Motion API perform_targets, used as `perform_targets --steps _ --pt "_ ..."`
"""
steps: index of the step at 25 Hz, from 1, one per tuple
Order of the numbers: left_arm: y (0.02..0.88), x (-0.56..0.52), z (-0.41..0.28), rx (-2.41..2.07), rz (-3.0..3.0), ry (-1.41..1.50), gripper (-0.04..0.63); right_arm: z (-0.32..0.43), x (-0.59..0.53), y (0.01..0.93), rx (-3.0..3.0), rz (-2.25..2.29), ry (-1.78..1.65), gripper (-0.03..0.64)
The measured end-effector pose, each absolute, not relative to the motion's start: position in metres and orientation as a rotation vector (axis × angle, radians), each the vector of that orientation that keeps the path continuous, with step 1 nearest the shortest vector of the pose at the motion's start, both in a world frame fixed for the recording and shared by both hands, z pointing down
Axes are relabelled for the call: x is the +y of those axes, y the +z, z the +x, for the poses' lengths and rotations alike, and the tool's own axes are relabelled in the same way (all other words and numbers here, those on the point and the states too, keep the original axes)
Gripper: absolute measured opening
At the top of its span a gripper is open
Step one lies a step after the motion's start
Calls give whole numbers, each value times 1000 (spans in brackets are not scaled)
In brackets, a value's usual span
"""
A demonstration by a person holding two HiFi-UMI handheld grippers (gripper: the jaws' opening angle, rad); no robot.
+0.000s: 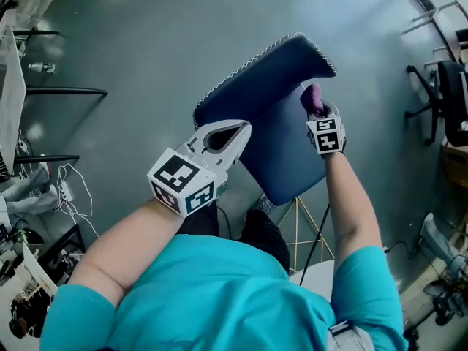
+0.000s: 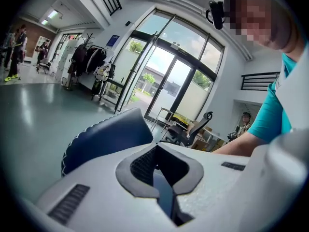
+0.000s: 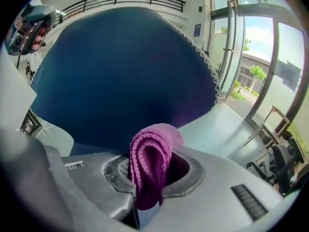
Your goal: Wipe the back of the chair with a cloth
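Observation:
Seen from above in the head view, the dark blue chair (image 1: pixel 281 134) has a curved back edged with white stitching. My right gripper (image 1: pixel 316 108) is at the back's right edge, shut on a folded purple cloth (image 1: pixel 313 96). In the right gripper view the cloth (image 3: pixel 152 163) sticks up between the jaws of the right gripper (image 3: pixel 157 151), close to the chair back (image 3: pixel 120 71). My left gripper (image 1: pixel 245 129) hovers over the chair's left side. It is shut with nothing in it. The left gripper (image 2: pixel 157 146) points past the chair back (image 2: pixel 104 139).
The chair stands on thin gold legs (image 1: pixel 296 225) on a grey floor. Black rails (image 1: pixel 62 90) and white cables (image 1: pixel 69 189) lie at the left. A black office chair (image 1: pixel 446 101) is at the right. Glass doors (image 2: pixel 159 81) and a seated person (image 2: pixel 244 122) are farther off.

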State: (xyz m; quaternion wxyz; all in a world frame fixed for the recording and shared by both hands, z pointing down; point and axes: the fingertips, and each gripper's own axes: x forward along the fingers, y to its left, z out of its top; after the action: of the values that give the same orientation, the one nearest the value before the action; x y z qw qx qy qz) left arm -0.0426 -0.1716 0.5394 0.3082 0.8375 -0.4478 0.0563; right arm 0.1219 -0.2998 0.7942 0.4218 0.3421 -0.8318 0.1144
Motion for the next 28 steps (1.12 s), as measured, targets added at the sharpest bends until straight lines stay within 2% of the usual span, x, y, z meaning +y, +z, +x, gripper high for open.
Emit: perform_targets --steps 10,28 --pt "563 -180 -60 -1172 2202 182 3 97 -326 862 -1967 846 287 75" --pt "565 -165 -87 -1151 2176 157 3 64 -332 890 -1973 805 267 75"
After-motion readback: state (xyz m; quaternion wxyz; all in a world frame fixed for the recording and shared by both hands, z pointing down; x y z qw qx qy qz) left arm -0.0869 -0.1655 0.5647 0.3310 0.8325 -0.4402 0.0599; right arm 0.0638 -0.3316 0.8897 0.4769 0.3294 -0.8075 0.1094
